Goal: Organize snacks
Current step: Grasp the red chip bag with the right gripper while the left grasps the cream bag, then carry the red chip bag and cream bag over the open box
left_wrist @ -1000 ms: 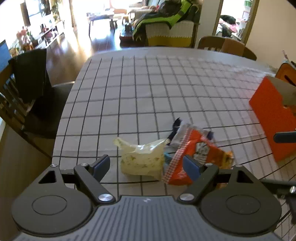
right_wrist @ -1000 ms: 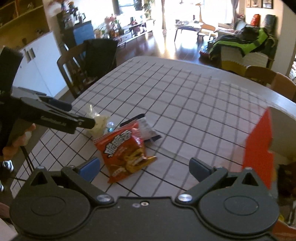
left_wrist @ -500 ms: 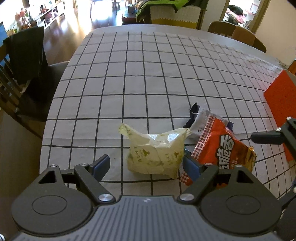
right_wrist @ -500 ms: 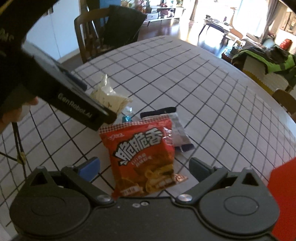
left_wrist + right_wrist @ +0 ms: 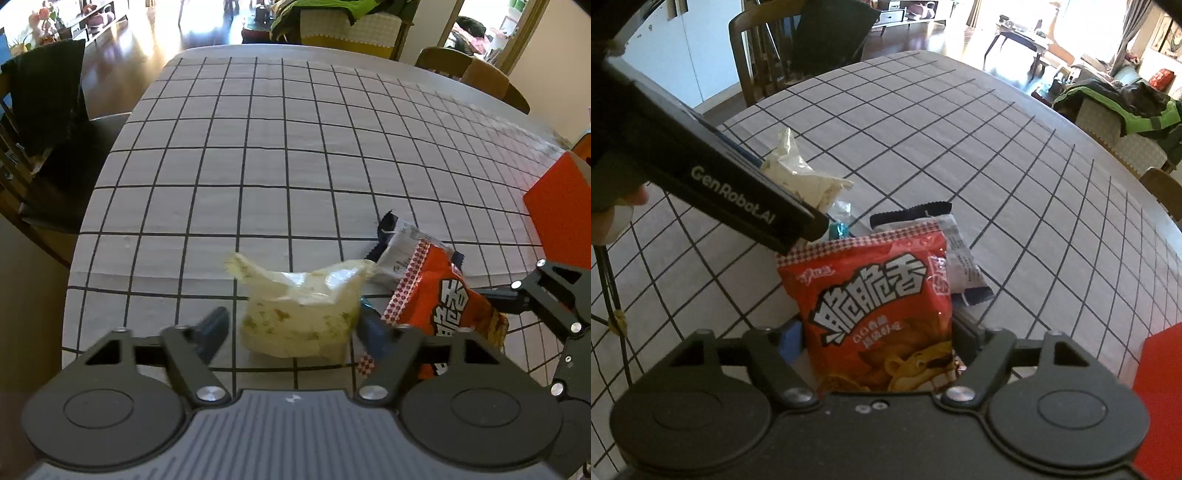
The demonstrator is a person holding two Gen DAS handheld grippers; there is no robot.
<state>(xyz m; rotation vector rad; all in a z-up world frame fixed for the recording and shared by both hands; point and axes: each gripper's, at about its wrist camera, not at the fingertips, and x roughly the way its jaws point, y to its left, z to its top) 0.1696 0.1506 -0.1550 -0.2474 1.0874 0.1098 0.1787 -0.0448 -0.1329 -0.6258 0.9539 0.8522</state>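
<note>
On the checked tablecloth point(image 5: 258, 155) that covers the table, the snacks lie bunched near the edge closest to both cameras, and every place below is given from the red snack bag point(image 5: 882, 306). Far to its right, at the cloth's right side, stands an orange-red box point(image 5: 561, 218), well apart from the pile. The red snack bag itself lies flat with its printed face up, its lower end between the fingers of the right gripper point(image 5: 877, 341); these have drawn in to narrow and sit at the bag's two side edges, though whether they press it cannot be told. Just to the left of the red bag sits a pale yellow bag point(image 5: 303, 314), crumpled, with a twisted top. The left gripper point(image 5: 291, 328) straddles it, spread wide, its right finger point(image 5: 373, 332) touching or nearly touching the bag's side and its left finger standing clear. Behind the red bag and partly under its top edge lies a white and dark wrapper point(image 5: 945, 236). Between the red bag and the pale one peeks a small teal-and-clear wrapper point(image 5: 840, 223), mostly hidden.
</note>
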